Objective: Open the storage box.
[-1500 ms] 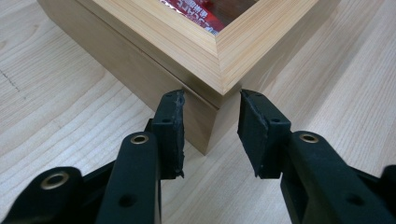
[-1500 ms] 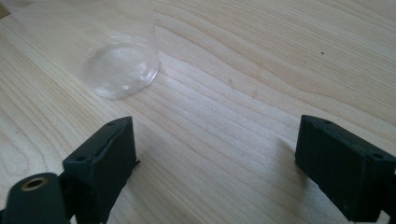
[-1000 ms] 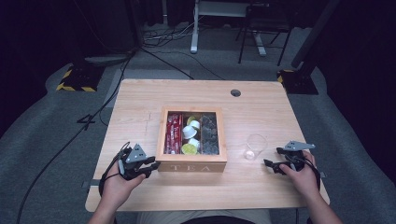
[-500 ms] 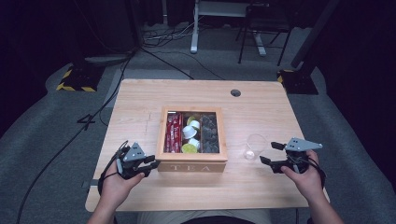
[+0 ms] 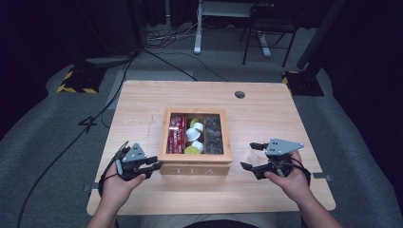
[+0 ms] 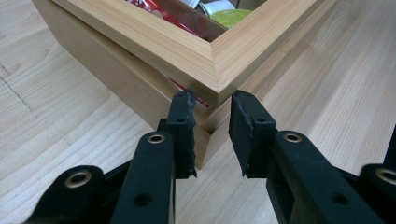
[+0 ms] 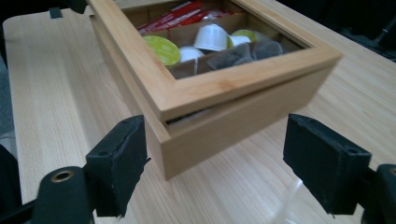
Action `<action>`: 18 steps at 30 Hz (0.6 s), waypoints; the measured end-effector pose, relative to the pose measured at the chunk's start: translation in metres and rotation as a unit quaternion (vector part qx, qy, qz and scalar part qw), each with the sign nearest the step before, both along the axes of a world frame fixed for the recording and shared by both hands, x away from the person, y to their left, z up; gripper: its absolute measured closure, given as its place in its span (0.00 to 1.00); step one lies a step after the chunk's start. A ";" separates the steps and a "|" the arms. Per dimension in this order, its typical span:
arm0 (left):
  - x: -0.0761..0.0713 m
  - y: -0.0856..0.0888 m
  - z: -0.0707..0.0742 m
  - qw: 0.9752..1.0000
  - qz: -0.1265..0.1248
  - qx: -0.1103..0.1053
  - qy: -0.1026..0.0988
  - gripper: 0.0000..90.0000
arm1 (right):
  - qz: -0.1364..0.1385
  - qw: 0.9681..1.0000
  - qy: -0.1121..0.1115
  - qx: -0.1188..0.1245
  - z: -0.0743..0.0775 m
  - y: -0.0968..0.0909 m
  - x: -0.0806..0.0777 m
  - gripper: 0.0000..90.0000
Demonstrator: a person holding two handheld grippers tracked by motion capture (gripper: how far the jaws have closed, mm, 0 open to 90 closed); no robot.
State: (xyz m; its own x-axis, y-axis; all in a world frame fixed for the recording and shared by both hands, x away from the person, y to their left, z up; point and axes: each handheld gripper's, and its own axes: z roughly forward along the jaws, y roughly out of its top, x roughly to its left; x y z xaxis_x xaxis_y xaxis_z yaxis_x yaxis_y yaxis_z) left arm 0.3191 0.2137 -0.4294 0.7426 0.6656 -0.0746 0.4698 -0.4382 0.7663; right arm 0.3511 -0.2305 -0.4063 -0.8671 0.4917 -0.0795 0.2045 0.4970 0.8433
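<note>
A wooden tea box marked TEA, with a glass lid, sits mid-table. It holds red packets, white and yellow-green capsules and dark tea bags. My left gripper rests at the box's front left corner. Its jaws stand a little apart, with the lid corner right at their tips; contact cannot be judged. My right gripper hovers wide open, aimed at the box. Its jaws have just been closing a little. A clear glass stands between them, faint by one pad.
The table has a round cable hole near its far edge. The lid sits slightly raised, with a thin gap under it. Black cables and metal stands lie on the floor beyond the table.
The right hand has carried its gripper left toward the box, so its jaws now straddle the glass. The left hand and the box have stayed put.
</note>
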 end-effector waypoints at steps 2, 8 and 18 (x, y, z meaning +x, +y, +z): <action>0.000 0.000 0.000 1.000 0.001 -0.001 -0.001 0.78 | 0.011 1.000 -0.004 -0.011 0.000 0.010 0.000 0.24; 0.001 0.001 0.004 1.000 -0.001 -0.006 -0.007 0.78 | 0.036 0.998 -0.027 -0.047 -0.004 0.037 0.001 0.24; 0.002 0.001 0.005 1.000 -0.002 -0.011 -0.006 0.78 | 0.042 0.992 -0.076 -0.088 -0.008 0.060 0.004 0.33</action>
State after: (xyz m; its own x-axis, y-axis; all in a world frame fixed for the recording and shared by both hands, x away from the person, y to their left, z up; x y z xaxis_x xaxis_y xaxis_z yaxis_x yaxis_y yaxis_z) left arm 0.3210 0.2149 -0.4239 0.7456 0.6615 -0.0798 0.4589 -0.4230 0.7813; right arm 0.3549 -0.1704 -0.4142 -0.8757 0.3855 -0.2906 0.0337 0.6492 0.7599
